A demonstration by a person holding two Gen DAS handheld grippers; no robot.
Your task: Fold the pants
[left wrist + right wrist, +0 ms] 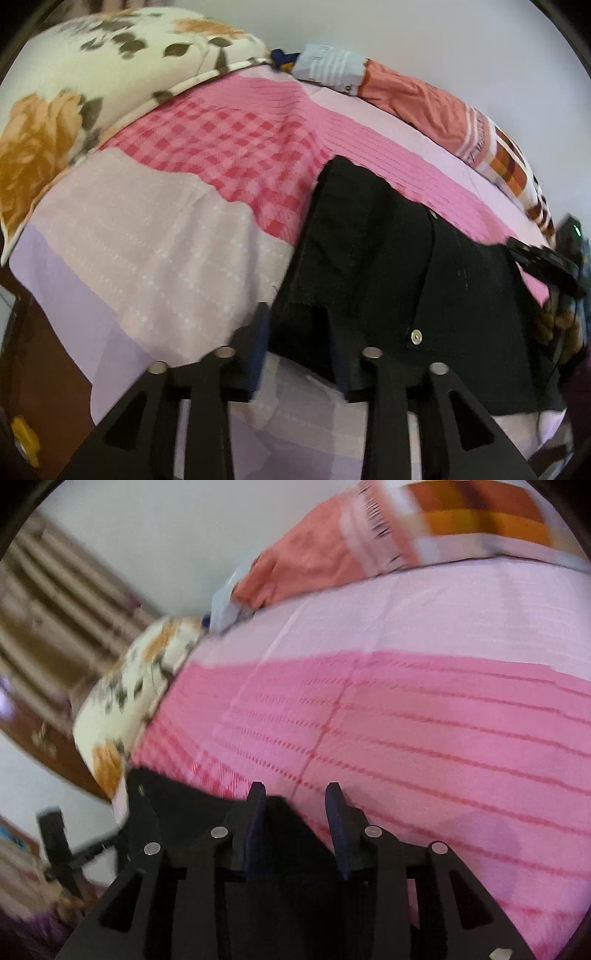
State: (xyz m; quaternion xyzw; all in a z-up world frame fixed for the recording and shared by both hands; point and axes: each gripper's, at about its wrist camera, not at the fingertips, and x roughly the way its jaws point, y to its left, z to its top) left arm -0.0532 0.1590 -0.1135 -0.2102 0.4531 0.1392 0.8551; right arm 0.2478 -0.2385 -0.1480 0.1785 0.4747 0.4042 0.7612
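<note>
Both claws, left (295, 325) and right (295, 801), part-open over black pants (388, 240).

— How's my left gripper (297, 325) sitting?

— It points steeply downward, and its two blue-padded fingers (258, 343) stand a little apart. A corner of the black pants (388, 258) lies in the gap between them, but I can't tell whether the pads press on it.

— And my right gripper (295, 801)?

— It tilts down more gently and is rolled to one side. Its fingers (338, 827) are parted too, with dark cloth of the pants showing low in the gap; whether the pads touch it is unclear through the blur.

— Can I see one gripper from the other?

— Yes, the right gripper appears as a dark shape at the right edge of my left view.
</note>
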